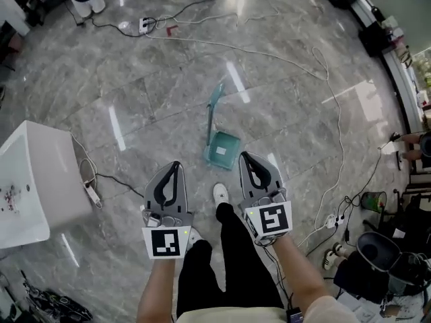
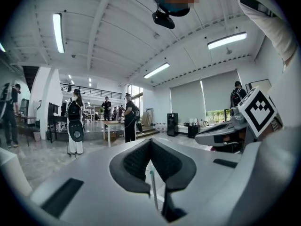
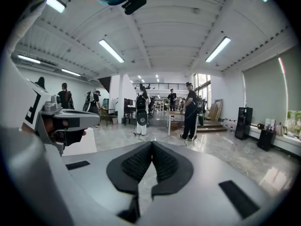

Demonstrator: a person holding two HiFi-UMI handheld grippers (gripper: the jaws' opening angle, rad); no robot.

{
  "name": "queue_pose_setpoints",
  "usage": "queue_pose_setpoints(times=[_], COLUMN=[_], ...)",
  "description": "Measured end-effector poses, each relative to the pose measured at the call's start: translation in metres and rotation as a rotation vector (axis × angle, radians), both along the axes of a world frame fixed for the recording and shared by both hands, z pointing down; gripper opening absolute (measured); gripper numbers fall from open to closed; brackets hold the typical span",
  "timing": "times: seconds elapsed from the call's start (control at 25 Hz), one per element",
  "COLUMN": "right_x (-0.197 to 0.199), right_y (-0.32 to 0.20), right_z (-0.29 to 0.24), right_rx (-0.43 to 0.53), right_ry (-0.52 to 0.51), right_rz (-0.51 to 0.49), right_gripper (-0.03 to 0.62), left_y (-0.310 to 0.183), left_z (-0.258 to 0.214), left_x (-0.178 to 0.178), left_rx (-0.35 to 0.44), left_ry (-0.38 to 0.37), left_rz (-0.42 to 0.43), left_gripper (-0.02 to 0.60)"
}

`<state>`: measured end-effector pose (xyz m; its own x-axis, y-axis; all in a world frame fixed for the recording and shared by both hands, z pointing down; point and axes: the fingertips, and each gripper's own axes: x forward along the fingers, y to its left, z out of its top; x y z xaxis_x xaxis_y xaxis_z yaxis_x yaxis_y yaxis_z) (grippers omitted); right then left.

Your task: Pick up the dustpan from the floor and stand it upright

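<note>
A teal dustpan (image 1: 223,149) rests on the grey marble floor just ahead of my feet, its long handle (image 1: 214,106) running away from me. I cannot tell from above whether it stands or lies. My left gripper (image 1: 177,164) is held to the pan's lower left and my right gripper (image 1: 243,155) just to its right; both are above the floor and apart from the pan. Each is shut with its tips meeting on nothing. In the left gripper view (image 2: 150,141) a thin teal rod (image 2: 153,189) shows through the gap below the tips. The right gripper view (image 3: 152,142) shows only the hall.
A white cabinet (image 1: 30,180) stands at the left with a power strip (image 1: 92,193) beside it. Cables (image 1: 337,123) trail across the floor on the right and at the back. A black bin (image 1: 377,249) and clutter sit at the lower right. Several people (image 3: 190,111) stand farther off.
</note>
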<state>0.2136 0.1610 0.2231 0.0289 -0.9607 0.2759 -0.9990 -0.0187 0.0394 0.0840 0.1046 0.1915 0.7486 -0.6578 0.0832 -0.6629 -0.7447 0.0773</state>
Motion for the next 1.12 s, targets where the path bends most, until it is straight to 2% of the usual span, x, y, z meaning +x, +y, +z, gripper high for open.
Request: queue_pose_setpoints(times=[0.2, 0.28, 0.4, 0.52, 0.64, 0.84, 1.12], right_x=[-0.058, -0.065, -0.071, -0.075, -0.080, -0.086, -0.035], right_y=[0.089, 0.113, 0.137, 0.166, 0.188, 0.198, 0.227], right_z=[-0.110, -0.146, -0.197, -0.226, -0.232, -0.246, -0.254], right_rx=[0.021, 0.034, 0.062, 0.086, 0.100, 0.134, 0.157], right_ry=[-0.013, 0.000, 0.014, -0.020, -0.052, -0.011, -0.048], right_rz=[0.040, 0.051, 0.058, 0.071, 0.082, 0.030, 0.071], right_gripper=[0.017, 0.017, 0.017, 0.017, 0.017, 0.017, 0.017], left_y=[0.098, 0.121, 0.145, 0.172, 0.194, 0.214, 0.242], left_z=[-0.101, -0.135, -0.172, -0.195, -0.208, -0.209, -0.215], left_x=[-0.058, -0.077, -0.106, -0.118, -0.114, -0.094, -0.036], left_rx=[0.026, 0.032, 0.025, 0.033, 0.071, 0.077, 0.059], left_ry=[0.003, -0.011, -0.086, -0.074, -0.032, -0.105, -0.092], left_rz=[0.074, 0.066, 0.056, 0.044, 0.036, 0.077, 0.118], left_gripper=[0.008, 0.008, 0.008, 0.008, 0.008, 0.008, 0.008])
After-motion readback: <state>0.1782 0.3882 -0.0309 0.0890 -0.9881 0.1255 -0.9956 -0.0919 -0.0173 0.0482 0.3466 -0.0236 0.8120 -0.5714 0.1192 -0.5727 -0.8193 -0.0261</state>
